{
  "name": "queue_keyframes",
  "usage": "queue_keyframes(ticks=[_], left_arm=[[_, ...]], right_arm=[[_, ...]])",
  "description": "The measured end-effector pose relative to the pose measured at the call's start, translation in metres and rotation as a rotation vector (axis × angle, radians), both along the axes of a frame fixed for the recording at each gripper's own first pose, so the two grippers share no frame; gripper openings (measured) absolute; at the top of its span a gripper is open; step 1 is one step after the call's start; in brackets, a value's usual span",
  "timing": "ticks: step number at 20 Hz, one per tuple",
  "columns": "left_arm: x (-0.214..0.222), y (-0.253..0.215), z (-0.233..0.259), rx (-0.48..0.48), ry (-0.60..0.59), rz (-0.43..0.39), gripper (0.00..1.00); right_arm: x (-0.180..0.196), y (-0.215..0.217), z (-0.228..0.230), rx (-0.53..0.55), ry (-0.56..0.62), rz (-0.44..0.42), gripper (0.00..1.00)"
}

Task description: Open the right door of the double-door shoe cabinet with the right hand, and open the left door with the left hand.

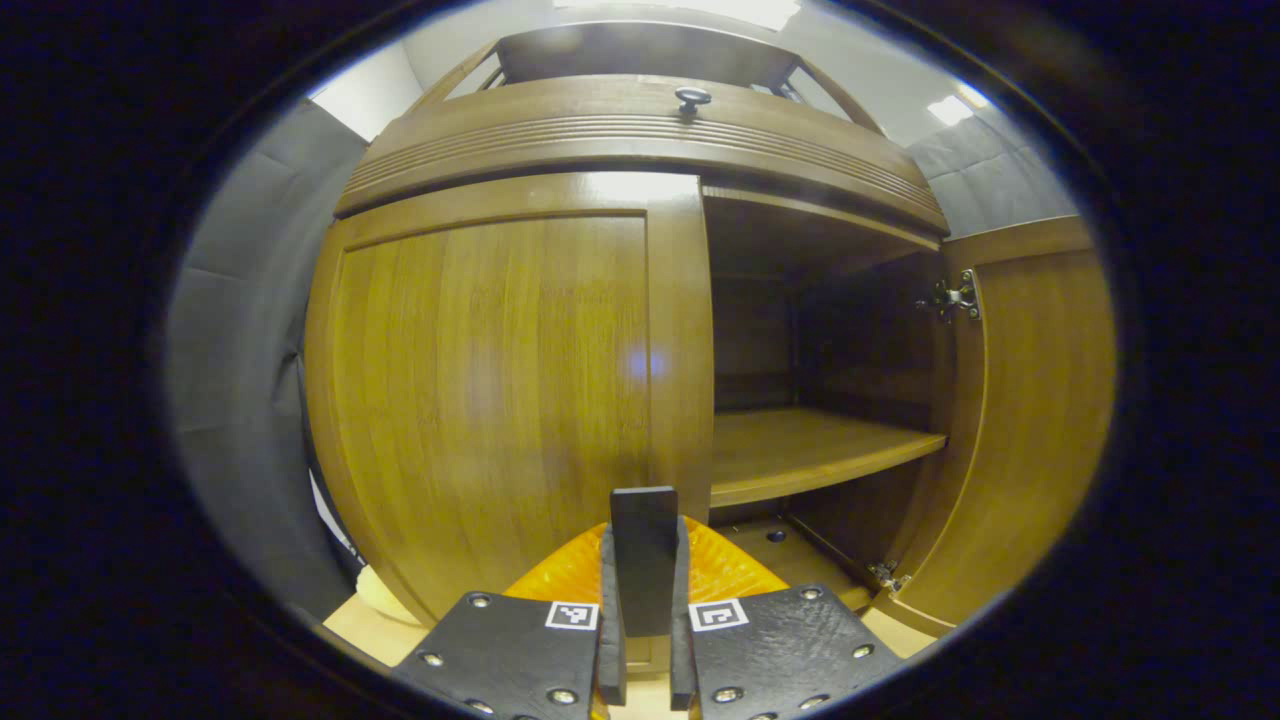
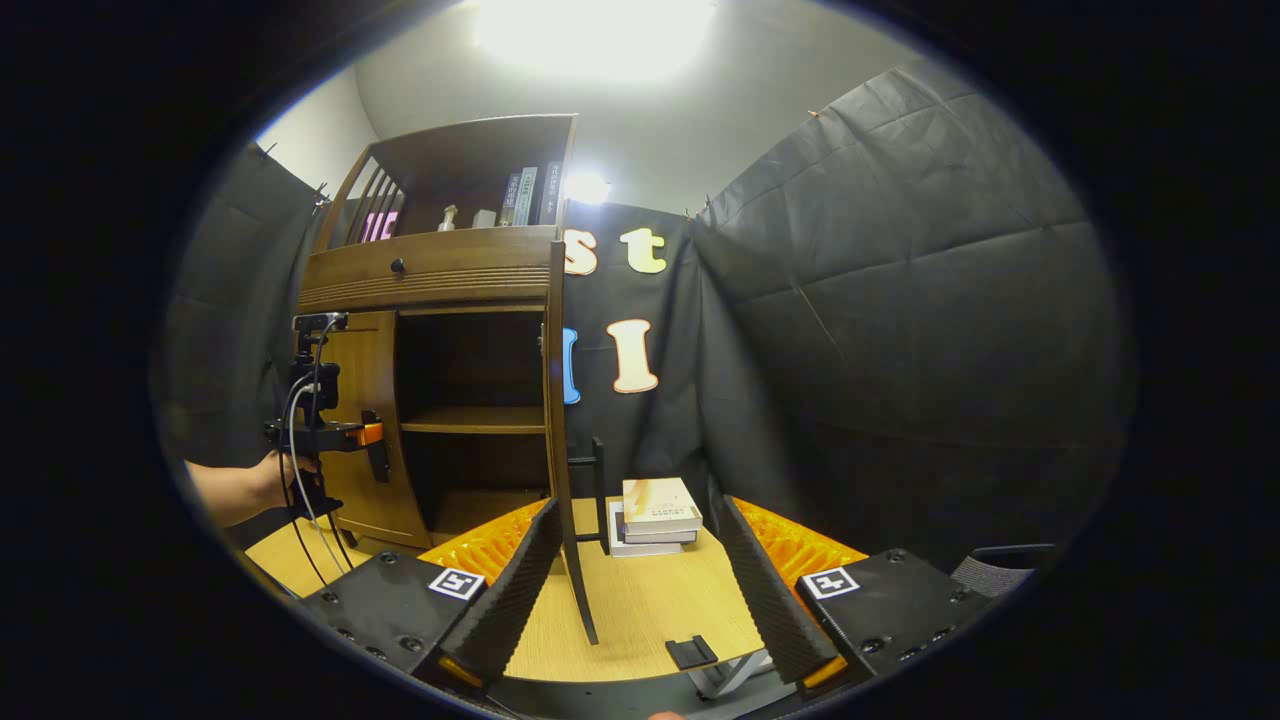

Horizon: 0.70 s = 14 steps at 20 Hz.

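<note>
Wooden shoe cabinet [image 2: 440,400] stands on the bench [image 2: 640,600]; its right door [image 2: 556,420] is swung wide, its left door [image 1: 500,390] closed. Left tool [image 1: 645,600] is clamped on the left door's handle [image 1: 643,560]. Right tool [image 2: 640,590] is spread apart, with stacked books [image 2: 655,515] beyond it.

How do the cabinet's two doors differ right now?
The right door is swung wide open, baring the shelf inside; the left door sits closed. The left hand-held gripper is shut on the left door's handle; the right hand-held gripper is open with the right door's edge between its fingers. Both doors are brown wood.
</note>
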<state>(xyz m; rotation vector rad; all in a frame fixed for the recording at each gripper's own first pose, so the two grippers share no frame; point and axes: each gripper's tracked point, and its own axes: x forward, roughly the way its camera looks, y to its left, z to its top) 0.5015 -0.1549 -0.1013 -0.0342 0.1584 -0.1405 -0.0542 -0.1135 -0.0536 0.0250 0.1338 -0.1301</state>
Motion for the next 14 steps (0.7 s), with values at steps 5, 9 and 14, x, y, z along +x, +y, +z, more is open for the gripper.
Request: queue_keyframes(ticks=[5,9,14], left_arm=[[-0.032,0.008,0.006,-0.021,-0.008,-0.003,0.15],[-0.055,0.016,0.009,-0.022,-0.013,-0.008,0.19],[-0.093,0.034,0.011,-0.036,-0.010,0.009,0.18]], right_arm=[[0.007,0.012,0.002,0.010,-0.014,0.045,0.96],[0.018,0.026,0.000,0.026,-0.011,0.090,0.99],[0.029,0.049,0.000,0.036,-0.018,0.156,0.99]])
